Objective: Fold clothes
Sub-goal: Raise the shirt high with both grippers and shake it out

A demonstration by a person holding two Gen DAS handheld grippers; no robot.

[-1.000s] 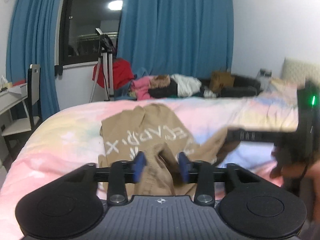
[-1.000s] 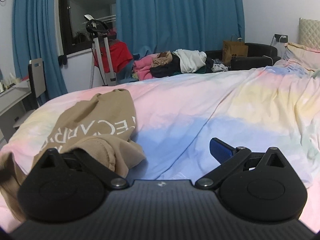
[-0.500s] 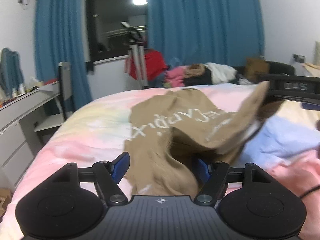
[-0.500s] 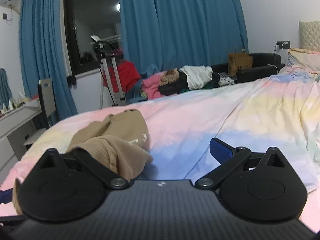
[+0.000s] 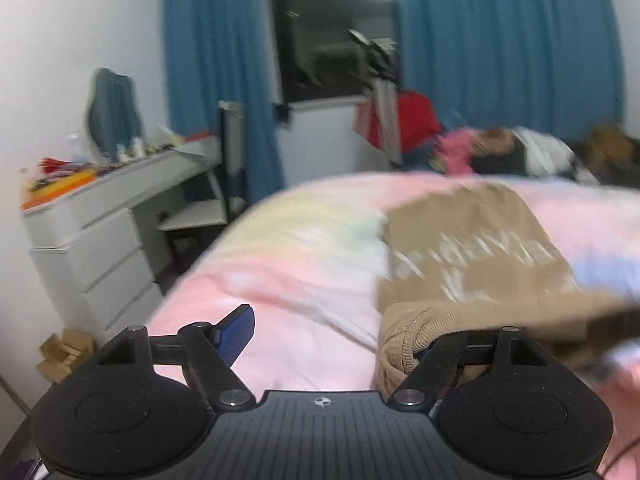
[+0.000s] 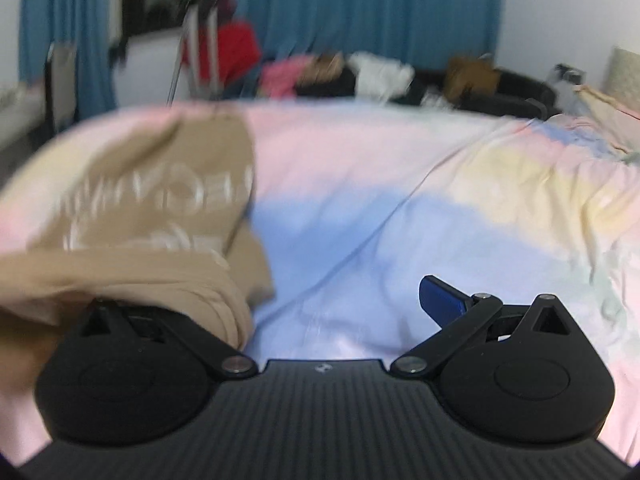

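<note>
A tan sweatshirt [image 5: 472,256] with white lettering lies on the pastel bedspread [image 5: 304,248]. It also shows in the right wrist view [image 6: 152,208]. My left gripper [image 5: 332,336] is open; its left blue pad [image 5: 236,326] is bare and the ribbed tan cuff [image 5: 408,332] drapes over its right finger. My right gripper [image 6: 320,300] is open; its right blue pad [image 6: 440,294] is bare, and tan cloth covers its left finger. Both views are blurred by motion.
A white desk with drawers [image 5: 108,236] and a chair [image 5: 224,184] stand left of the bed. A tripod [image 5: 384,96], blue curtains [image 5: 508,48] and a pile of clothes [image 6: 340,72] lie beyond the bed's far edge. A pillow [image 6: 608,100] is at far right.
My left gripper has opened from a grip on the tan cloth and swung left. The right view has tilted and dropped lower, with the cloth still draped over its left finger.
</note>
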